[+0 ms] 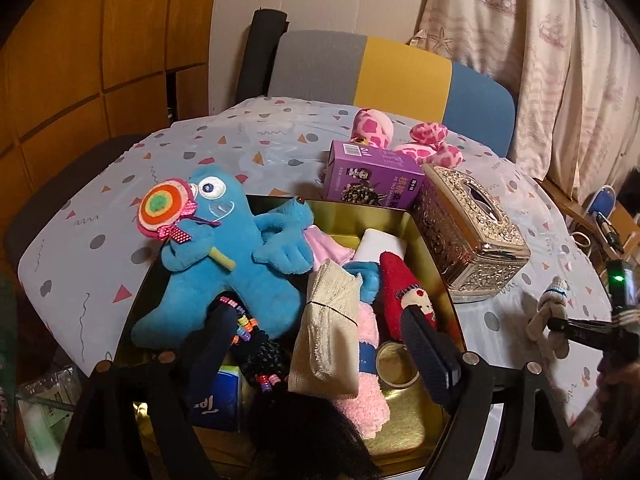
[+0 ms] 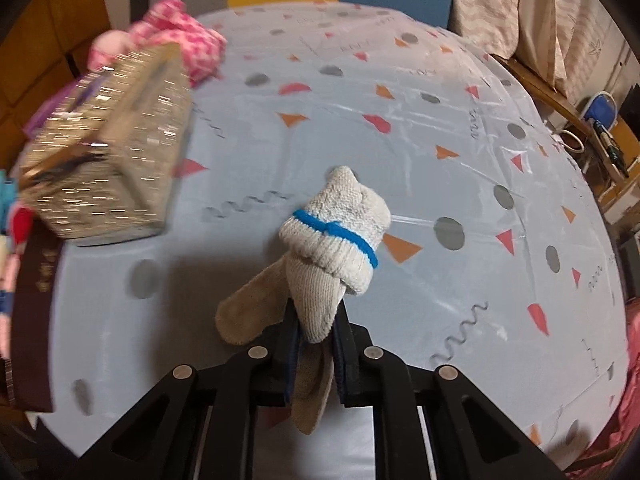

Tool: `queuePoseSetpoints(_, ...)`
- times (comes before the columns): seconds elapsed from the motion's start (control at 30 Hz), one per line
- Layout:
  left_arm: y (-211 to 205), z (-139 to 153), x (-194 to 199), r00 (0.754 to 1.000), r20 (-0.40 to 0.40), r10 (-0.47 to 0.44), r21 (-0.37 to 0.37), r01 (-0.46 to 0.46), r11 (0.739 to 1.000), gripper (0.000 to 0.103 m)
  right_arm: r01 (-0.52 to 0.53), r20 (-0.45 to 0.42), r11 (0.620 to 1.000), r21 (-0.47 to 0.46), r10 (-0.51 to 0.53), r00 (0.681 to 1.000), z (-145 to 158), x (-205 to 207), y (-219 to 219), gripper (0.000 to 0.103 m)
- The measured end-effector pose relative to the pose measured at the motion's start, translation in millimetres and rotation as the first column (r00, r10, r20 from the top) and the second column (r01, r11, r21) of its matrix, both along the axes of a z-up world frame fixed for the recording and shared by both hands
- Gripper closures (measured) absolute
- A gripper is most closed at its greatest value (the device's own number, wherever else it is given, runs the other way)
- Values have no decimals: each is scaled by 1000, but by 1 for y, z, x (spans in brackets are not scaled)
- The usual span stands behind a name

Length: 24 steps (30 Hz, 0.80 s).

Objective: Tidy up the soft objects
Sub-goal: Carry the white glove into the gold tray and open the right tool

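Note:
A gold tin (image 1: 348,220) holds several soft things: a blue plush with a felt lollipop (image 1: 224,256), a cream cloth (image 1: 332,332), a pink fuzzy sock (image 1: 368,396) and a red sock with a doll face (image 1: 404,296). My left gripper (image 1: 320,336) hangs open over the tin, its fingers on either side of the cream cloth and not pressing it. My right gripper (image 2: 316,320) is shut on a grey knitted glove bundle with a blue band (image 2: 336,236), held above the tablecloth. That glove (image 1: 550,304) also shows at the right of the left wrist view.
An ornate silver tissue box (image 1: 468,236) stands right of the tin, blurred in the right wrist view (image 2: 108,152). Behind it are a purple carton (image 1: 372,176) and a pink spotted plush (image 1: 400,140). The patterned tablecloth (image 2: 440,160) spreads rightward. A grey, yellow and blue chair (image 1: 400,68) stands behind.

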State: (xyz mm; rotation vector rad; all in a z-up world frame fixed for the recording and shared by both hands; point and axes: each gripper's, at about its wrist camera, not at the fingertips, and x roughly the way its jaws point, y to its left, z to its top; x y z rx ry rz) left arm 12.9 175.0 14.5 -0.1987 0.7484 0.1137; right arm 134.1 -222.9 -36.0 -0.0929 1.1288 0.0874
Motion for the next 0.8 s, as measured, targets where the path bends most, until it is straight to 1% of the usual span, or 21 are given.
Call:
queuePoseSetpoints(0.1,2,-2,-1,1000,-6,3,-9,-3,1000,19,-35,14,999,25,35,999,5,-13,13,91)
queuePoseSetpoints(0.23,3,-4,-3,1000,-7,3,-10,-3,1000,19,-71,-25,995,72,73,997,-2,-25,25,92)
queuePoseSetpoints(0.33,5,-4,-4,1000,-6,5,-9,-5,1000,19,-75,-28,990,117,79,996,-1,-36,31,92)
queuePoseSetpoints(0.4,7,-5,-6,1000,-4,8,-12,-8,1000,19,-82,-8,981,175,85,996,9,-42,34,92)
queuePoseSetpoints(0.5,10,-5,-7,1000,-1,18,-12,-18,1000,19,-131,50,968,214,123,991,33,-52,50,92)
queuePoseSetpoints(0.57,13,-4,-7,1000,-1,26,-18,-26,1000,19,-182,91,952,245,164,982,49,-58,67,92)
queuePoseSetpoints(0.67,20,-2,-8,999,3,46,-26,-46,999,18,-277,140,919,280,246,959,68,-64,104,92)
queuePoseSetpoints(0.7,22,0,-9,999,8,53,-30,-53,998,15,-311,152,905,291,278,949,72,-66,119,92)
queuePoseSetpoints(0.8,29,5,-11,997,24,75,-25,-75,997,13,-400,163,863,309,367,916,74,-74,166,92)
